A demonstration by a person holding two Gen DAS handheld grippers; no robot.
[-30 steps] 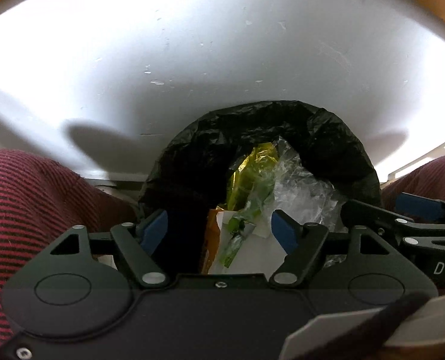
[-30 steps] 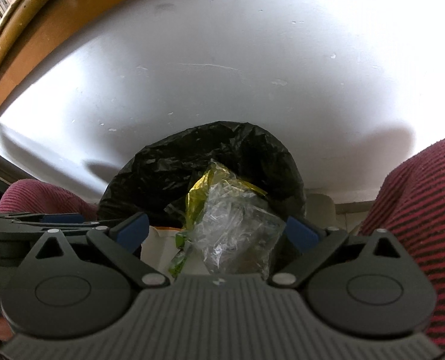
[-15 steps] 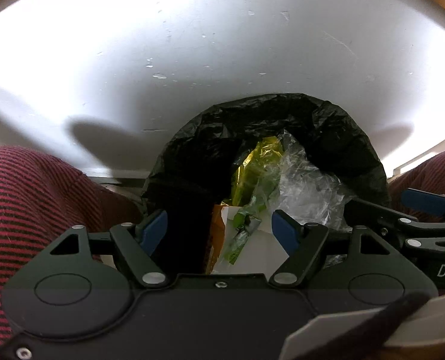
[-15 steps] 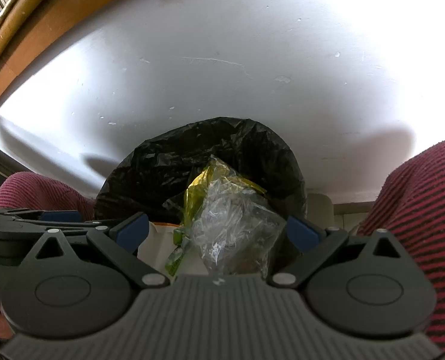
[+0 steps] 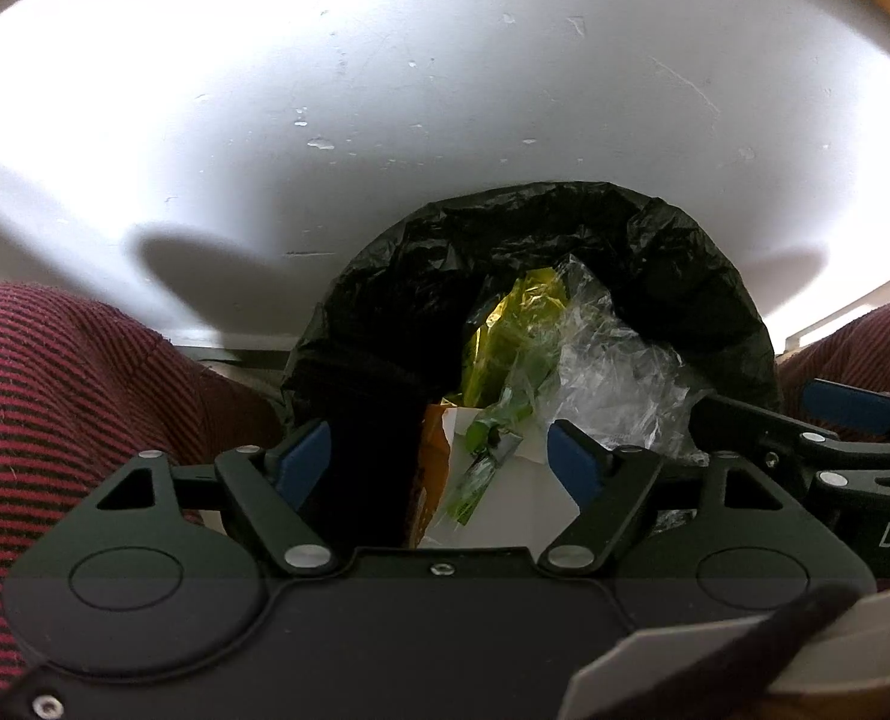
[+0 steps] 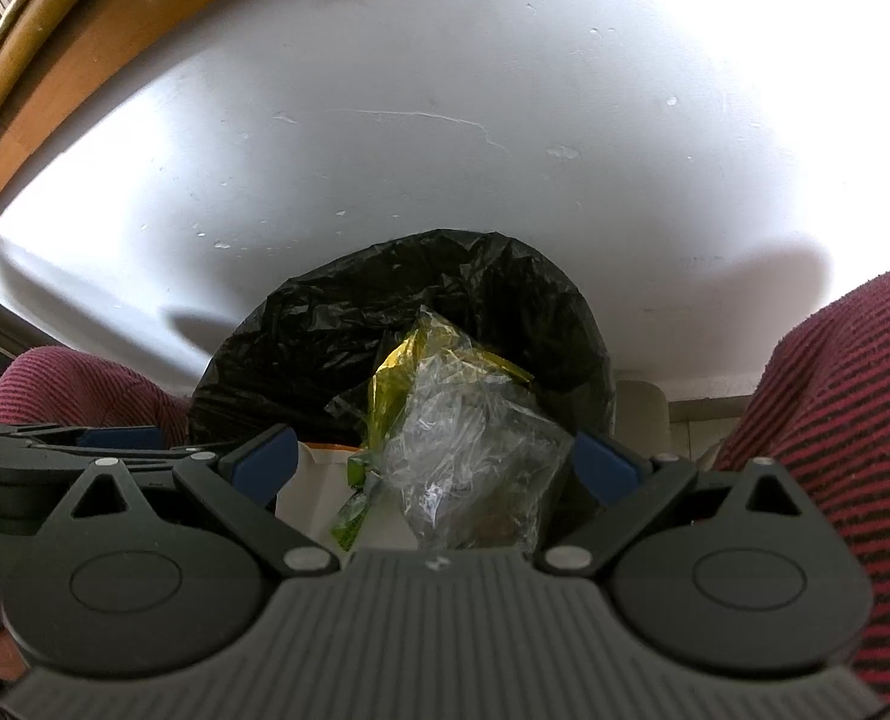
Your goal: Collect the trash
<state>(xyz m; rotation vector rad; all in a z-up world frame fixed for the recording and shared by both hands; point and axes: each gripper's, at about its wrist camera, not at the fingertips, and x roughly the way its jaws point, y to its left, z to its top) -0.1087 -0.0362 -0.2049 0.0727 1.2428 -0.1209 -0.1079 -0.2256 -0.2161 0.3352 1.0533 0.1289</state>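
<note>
Trash (image 5: pixel 595 360) sits piled in the black bag (image 5: pixel 673 252).
Both grippers' jaws are apart and empty — the left gripper (image 5: pixel 441 459) opening wider. Push wrappers down gently — don't tear the bag.

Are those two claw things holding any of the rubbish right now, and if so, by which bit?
Nothing is held. The left gripper and the right gripper both hang open over the black bin bag, wrappers showing between the fingers but not pinched.

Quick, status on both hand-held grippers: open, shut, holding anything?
Left hand-held gripper: jaws opening, nothing gripped, poised over the black trash bag.
Right hand-held gripper: open, nothing gripped; the clear plastic wrapper lies between its jaws.
</note>
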